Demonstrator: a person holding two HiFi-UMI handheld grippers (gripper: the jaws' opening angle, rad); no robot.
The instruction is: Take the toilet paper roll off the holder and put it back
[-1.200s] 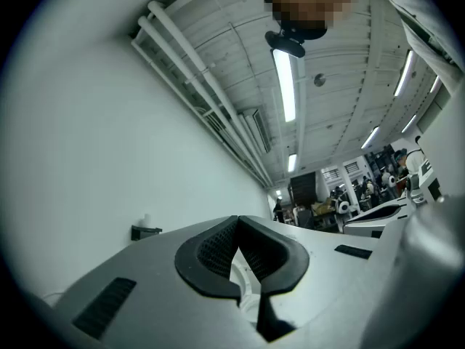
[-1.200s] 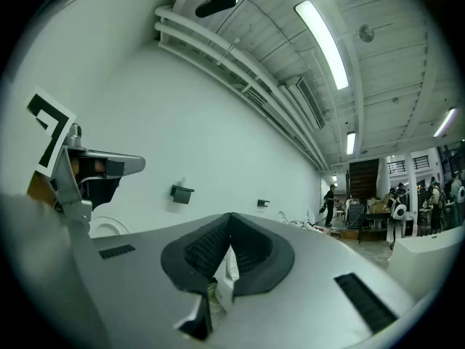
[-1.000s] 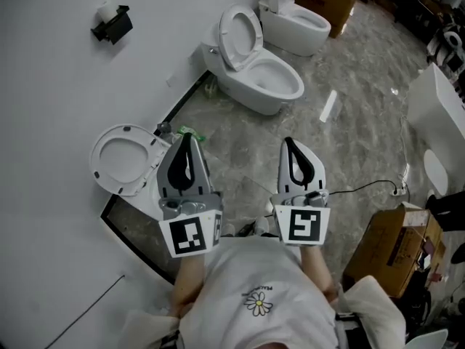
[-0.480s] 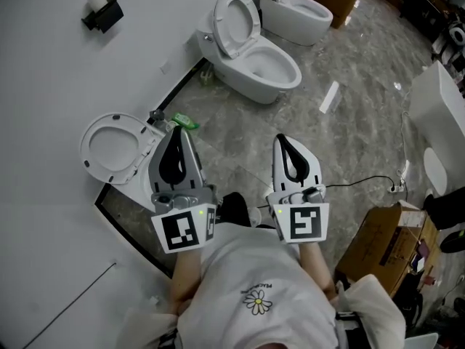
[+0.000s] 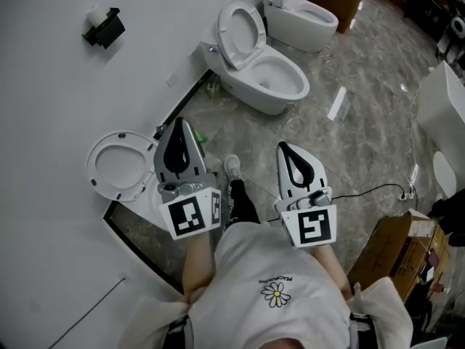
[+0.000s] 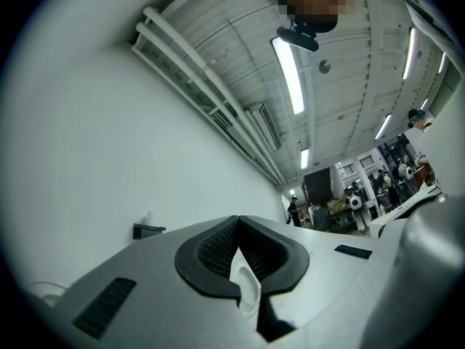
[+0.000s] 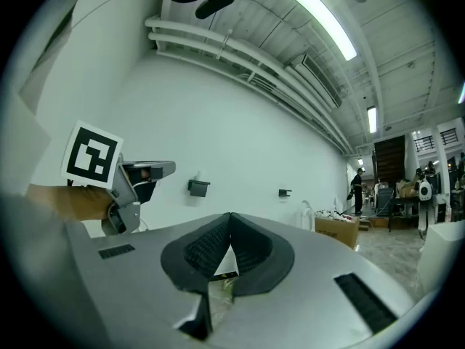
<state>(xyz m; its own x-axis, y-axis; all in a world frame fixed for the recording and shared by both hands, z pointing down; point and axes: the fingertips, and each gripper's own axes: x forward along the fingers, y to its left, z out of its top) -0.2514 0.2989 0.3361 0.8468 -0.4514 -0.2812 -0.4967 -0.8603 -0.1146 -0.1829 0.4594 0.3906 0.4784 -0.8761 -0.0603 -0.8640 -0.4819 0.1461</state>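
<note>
A white toilet paper roll (image 5: 94, 13) sits on a black holder (image 5: 104, 29) fixed to the white wall, at the upper left of the head view. The holder (image 6: 148, 231) shows small and far off in the left gripper view, and the same holder (image 7: 197, 187) in the right gripper view. My left gripper (image 5: 181, 122) is shut and empty, well short of the holder. My right gripper (image 5: 285, 146) is beside it, shut too, with nothing between its jaws. The left gripper's marker cube (image 7: 92, 155) shows in the right gripper view.
A white toilet (image 5: 256, 67) with raised lid stands by the wall, a second toilet (image 5: 299, 14) behind it. A third toilet's raised seat (image 5: 118, 166) lies just left of my left gripper. Cardboard box (image 5: 398, 257) at lower right, cable (image 5: 378, 187) on the marble floor, my shoe (image 5: 232, 168) between the grippers.
Both grippers have shifted a little with the person's step and sunk slightly. A shoe and leg have come forward between them. Both stay shut.
</note>
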